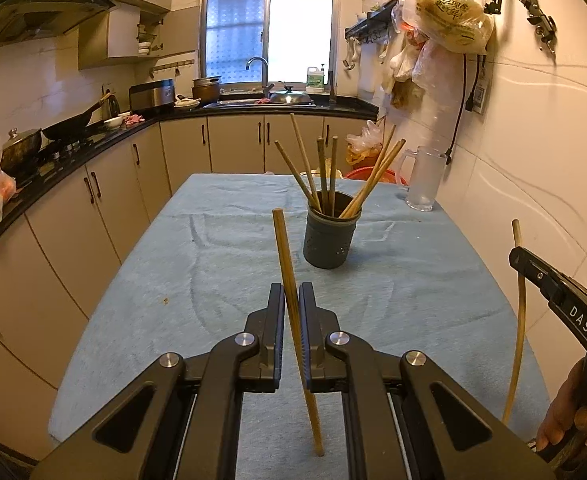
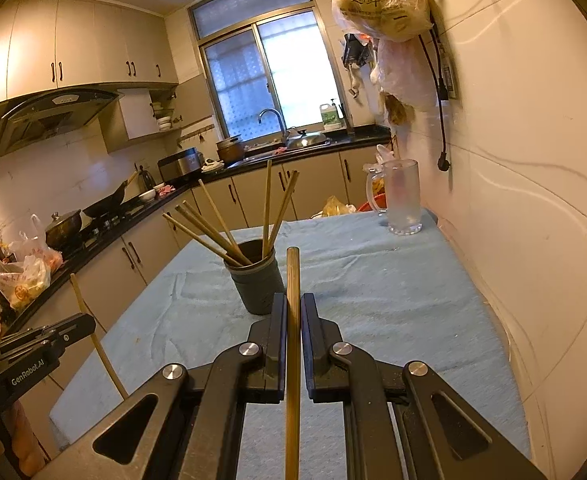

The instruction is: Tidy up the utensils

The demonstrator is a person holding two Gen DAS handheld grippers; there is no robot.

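Nearest, the left hand-held gripper is clamped on a wooden chopstick standing nearly upright; the right hand-held gripper pinches a second chopstick. Beyond, on the blue-clothed worktop, a dark holder contains several chopsticks. Only the left view shows fingers gripping the other tool. A frosted mug stands farther back by the wall.

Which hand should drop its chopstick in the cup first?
Probably right: the right tool sits just behind the cup; the left tool sits farther back.
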